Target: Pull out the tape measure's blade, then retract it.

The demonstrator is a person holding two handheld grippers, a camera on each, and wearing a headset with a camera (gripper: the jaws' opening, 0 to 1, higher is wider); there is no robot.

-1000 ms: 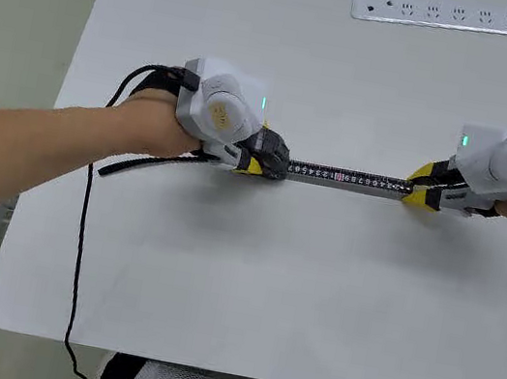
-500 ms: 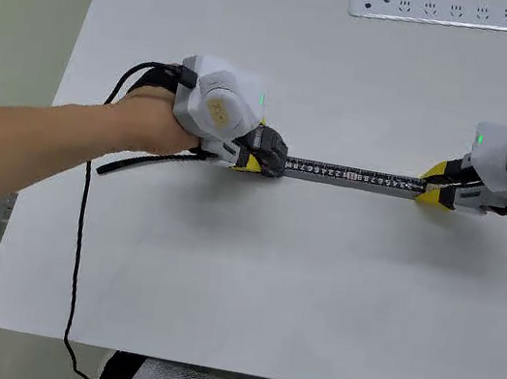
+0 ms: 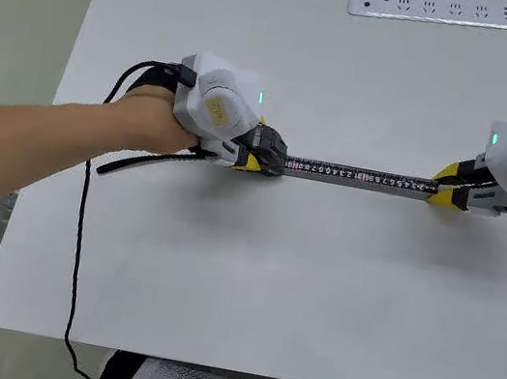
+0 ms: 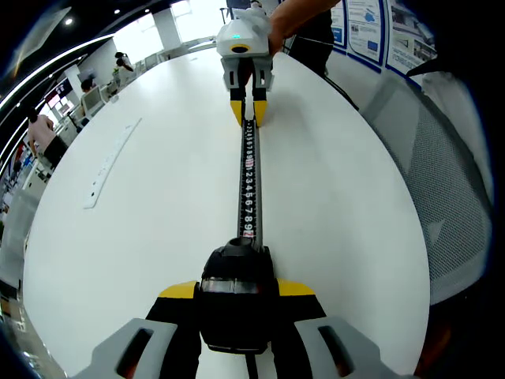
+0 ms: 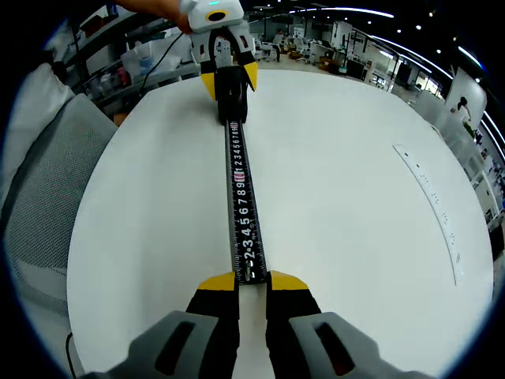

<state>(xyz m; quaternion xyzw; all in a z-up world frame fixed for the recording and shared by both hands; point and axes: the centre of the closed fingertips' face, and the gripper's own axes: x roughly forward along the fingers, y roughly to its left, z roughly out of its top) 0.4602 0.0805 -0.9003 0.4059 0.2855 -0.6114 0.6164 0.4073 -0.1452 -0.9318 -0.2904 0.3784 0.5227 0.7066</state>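
left tongs (image 3: 257, 159): clamped on tape case (image 4: 237, 296), mid-left
right tongs (image 5: 252, 283): pinching blade (image 3: 359, 176) tip, right edge
risk: weak pinch, blade snaps back across table (image 3: 269, 271)

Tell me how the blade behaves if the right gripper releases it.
The blade runs straight between the grippers, so probably stiff. Freed by the right gripper, it likely snaps back toward the case in the left gripper.

Tape measure case (image 4: 237, 304) black. Blade (image 5: 241, 207) black, white numerals, one pink-red mark. Left gripper (image 3: 260, 153), right gripper (image 3: 448, 184): yellow tips, pale grey bodies. Table (image 3: 269, 271) white; cable (image 3: 79, 247) black.
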